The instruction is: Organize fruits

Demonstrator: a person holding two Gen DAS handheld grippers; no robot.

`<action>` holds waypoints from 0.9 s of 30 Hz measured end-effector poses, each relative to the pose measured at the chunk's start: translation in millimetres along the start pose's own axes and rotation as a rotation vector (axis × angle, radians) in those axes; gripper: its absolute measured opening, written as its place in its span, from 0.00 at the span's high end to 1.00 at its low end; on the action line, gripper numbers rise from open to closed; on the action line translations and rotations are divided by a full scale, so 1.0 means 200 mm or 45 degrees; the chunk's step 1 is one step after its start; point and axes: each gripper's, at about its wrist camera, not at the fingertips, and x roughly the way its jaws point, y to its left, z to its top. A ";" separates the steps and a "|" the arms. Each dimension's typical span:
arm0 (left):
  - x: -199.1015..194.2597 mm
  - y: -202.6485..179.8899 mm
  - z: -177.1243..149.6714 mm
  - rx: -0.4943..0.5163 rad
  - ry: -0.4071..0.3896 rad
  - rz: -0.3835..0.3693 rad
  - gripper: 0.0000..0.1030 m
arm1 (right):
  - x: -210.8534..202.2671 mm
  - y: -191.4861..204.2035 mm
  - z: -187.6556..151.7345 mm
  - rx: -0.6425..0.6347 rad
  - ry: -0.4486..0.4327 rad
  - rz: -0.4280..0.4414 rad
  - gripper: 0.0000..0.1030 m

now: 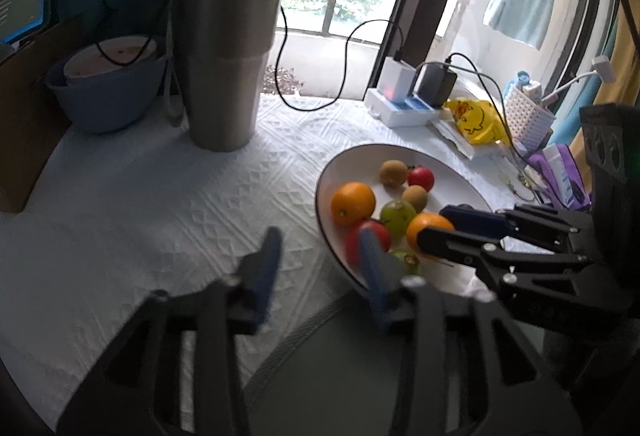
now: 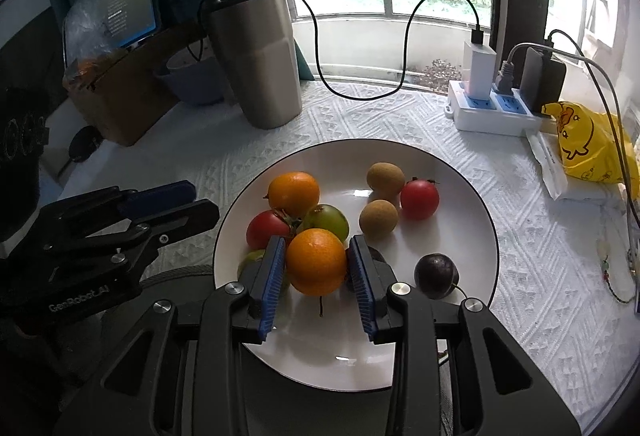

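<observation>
Right wrist view: right gripper (image 2: 316, 272) clamps the near orange (image 2: 316, 262) over the plate (image 2: 460, 171), while left gripper (image 1: 320, 264) hangs released beside its rim.

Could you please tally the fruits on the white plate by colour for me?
Round orange fruits: 2
Red tomato-like fruits: 2
Green fruits: 2
Brown fuzzy fruits: 2
Dark purple fruit: 1
Total: 9
</observation>
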 end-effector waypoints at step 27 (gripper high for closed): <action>-0.42 -0.18 -0.06 0.057 -0.143 -0.039 0.35 | -0.46 0.13 -0.10 0.003 -0.166 -0.102 0.61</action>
